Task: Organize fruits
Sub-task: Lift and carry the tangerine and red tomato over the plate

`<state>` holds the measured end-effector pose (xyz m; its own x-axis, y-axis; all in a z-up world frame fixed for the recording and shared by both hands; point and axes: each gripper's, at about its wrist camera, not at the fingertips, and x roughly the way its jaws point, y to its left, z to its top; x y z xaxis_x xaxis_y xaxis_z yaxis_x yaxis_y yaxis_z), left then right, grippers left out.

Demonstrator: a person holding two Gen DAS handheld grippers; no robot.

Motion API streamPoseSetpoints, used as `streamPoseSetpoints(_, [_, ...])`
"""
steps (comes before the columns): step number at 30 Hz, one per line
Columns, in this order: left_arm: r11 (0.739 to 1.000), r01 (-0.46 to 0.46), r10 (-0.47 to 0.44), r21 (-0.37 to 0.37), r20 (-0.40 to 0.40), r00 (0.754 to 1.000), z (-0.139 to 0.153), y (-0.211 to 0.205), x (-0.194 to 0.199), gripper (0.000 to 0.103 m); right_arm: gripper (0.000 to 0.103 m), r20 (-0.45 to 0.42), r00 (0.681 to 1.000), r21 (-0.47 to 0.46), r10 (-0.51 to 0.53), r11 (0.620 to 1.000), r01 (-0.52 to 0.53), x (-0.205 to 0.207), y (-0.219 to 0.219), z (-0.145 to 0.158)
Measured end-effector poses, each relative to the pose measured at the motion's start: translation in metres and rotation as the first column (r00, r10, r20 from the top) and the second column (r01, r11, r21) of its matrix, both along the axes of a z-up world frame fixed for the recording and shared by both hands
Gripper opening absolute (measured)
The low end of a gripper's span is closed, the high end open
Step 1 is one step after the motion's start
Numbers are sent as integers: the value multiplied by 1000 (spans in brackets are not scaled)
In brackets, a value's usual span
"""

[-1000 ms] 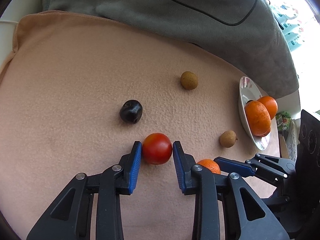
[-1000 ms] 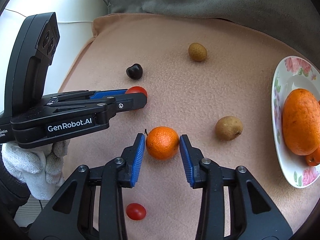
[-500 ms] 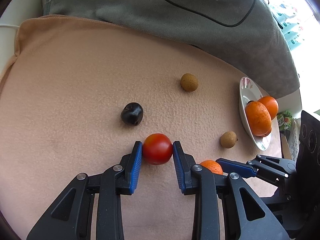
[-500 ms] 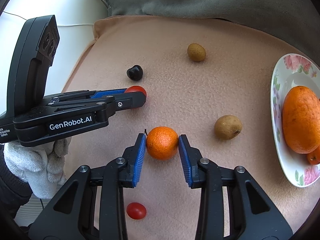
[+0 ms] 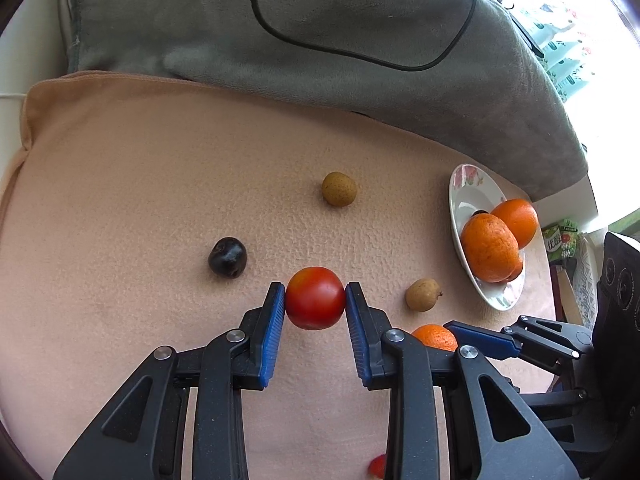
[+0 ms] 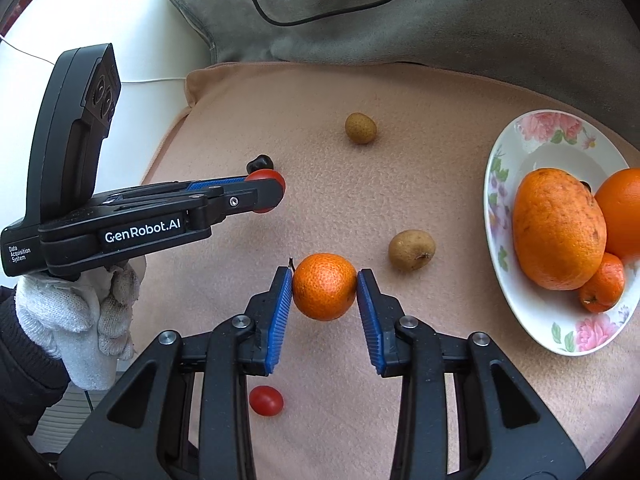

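Note:
My left gripper (image 5: 315, 300) is shut on a red tomato (image 5: 315, 298), held just above the peach cloth; it also shows in the right wrist view (image 6: 266, 192). My right gripper (image 6: 325, 288) is shut on a small orange mandarin (image 6: 325, 286), seen in the left wrist view (image 5: 434, 337) too. A floral white plate (image 6: 516, 320) at the right holds two big oranges (image 6: 558, 228) and a small one (image 6: 604, 284). Two brown longans (image 6: 412, 249) (image 6: 361, 128), a dark fruit (image 5: 227, 257) and a cherry tomato (image 6: 266, 400) lie on the cloth.
A grey blanket (image 5: 320, 28) with a black cord lies along the far side of the peach cloth (image 5: 140, 184). White surface shows beyond the cloth's left edge (image 6: 100, 12). A gloved hand (image 6: 80, 320) holds the left gripper.
Both grippers have closed tight onto their fruits and lifted slightly; the tomato and the mandarin now sit pinched between the blue pads. The other fruits have not moved.

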<state>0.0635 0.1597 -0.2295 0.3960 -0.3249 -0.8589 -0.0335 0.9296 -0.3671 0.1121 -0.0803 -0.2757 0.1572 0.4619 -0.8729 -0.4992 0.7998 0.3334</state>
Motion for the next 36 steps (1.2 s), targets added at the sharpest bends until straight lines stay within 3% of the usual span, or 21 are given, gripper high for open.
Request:
streamPoseSetpoints(18, [995, 100, -100, 4, 56, 993, 26, -65, 28, 29, 35, 32, 991, 25, -130, 991, 129, 4, -85, 31])
streamPoseSetpoints(36, [981, 193, -195, 26, 79, 978, 40, -126, 64, 29, 35, 36, 973, 32, -229, 973, 228, 21, -136, 28])
